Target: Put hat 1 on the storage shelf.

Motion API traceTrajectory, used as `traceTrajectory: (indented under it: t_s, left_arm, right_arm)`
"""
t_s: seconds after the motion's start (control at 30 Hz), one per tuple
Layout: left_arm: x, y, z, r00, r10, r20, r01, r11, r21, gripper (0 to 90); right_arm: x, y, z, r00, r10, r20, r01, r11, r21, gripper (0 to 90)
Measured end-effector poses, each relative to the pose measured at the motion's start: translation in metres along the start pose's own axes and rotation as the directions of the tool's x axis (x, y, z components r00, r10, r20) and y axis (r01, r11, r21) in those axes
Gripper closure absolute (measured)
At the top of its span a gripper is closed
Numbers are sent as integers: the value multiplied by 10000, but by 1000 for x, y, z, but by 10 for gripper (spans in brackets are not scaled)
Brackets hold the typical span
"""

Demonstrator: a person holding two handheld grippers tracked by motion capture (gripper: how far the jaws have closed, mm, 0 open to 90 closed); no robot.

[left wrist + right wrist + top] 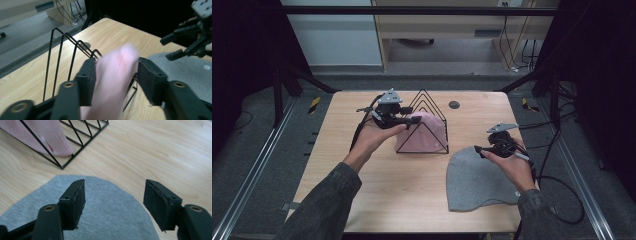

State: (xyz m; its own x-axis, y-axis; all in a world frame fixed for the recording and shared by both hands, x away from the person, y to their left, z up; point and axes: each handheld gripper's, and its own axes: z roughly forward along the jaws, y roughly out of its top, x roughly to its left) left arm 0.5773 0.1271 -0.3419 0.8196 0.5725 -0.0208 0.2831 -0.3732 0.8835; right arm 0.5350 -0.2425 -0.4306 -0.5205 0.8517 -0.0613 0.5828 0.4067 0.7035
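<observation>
A pink hat (pixel 424 132) lies inside a black wire rack (pixel 424 97) of triangular loops at mid-table. My left gripper (pixel 414 120) reaches over the hat's upper left part. In the left gripper view, blurred pink fabric (pixel 115 75) fills the gap between both pads, so the gripper (pixel 115 62) is shut on it beside the rack wires (pixel 55 29). A grey hat (pixel 477 180) lies flat at the front right. My right gripper (pixel 477 149) hovers over its top edge, open, with nothing between its jaws (pixel 113 185); the grey hat (pixel 107 215) lies beneath.
The wooden table (pixel 402 200) has a small dark round plug (pixel 454 104) behind the rack. Black cables (pixel 562 200) trail off the right edge. The rack's corner (pixel 85 145) and pink hat (pixel 50 135) lie just beyond the right gripper.
</observation>
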Motion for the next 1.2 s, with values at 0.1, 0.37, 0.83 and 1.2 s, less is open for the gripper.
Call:
traceTrajectory:
  t_s: [0.1,0.37,0.83,1.2]
  left_arm:
    - [-2,-1,-7,9999,28,-152,-29,9999,-102,444]
    - [-12,-13,-34,9963,276,-813,-277,9996,8,297]
    - [-21,-117,-75,9927,-40,-1206,213,9896,1424,97]
    - [-22,-168,-87,9844,-182,-1750,574,9734,2218,99]
  right_arm:
    - [-6,-4,0,9999,126,25,-126,9999,112,302]
    - [-23,-11,3,9976,670,-200,-656,9957,655,281]
    - [-41,-20,29,9928,1173,-254,-1123,9828,1466,412]
    - [-41,-30,39,9926,1197,-182,-1145,9770,1801,423]
